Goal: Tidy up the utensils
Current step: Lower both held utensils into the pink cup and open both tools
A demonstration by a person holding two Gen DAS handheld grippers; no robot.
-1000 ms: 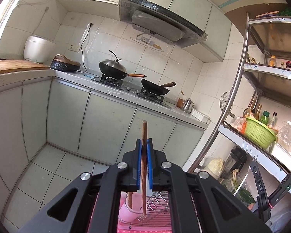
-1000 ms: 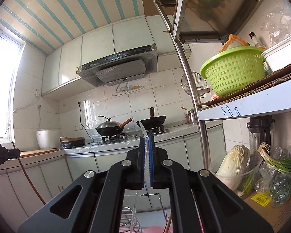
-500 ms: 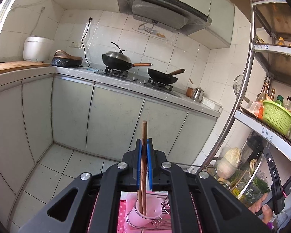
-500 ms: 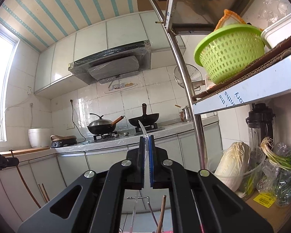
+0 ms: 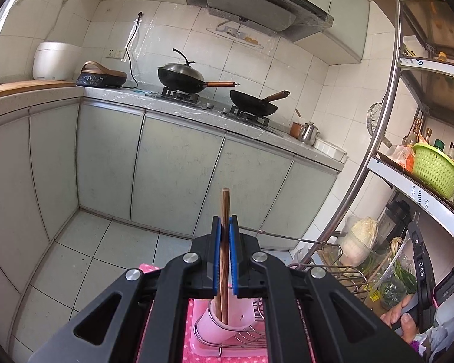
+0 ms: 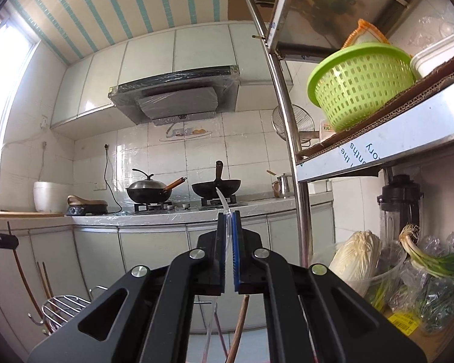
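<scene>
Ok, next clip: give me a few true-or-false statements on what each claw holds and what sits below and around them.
1. The left claw is shut on a wooden chopstick. True.
2. The chopstick's lower end is inside the pink cup. True.
3. The right claw is open and holds nothing. False: it is shut on a thin clear plastic utensil.
4. Both woks on the stove are lidded. False: the left wok has a lid, the right wok has none.
5. The green basket sits on a rack shelf. True.
</scene>
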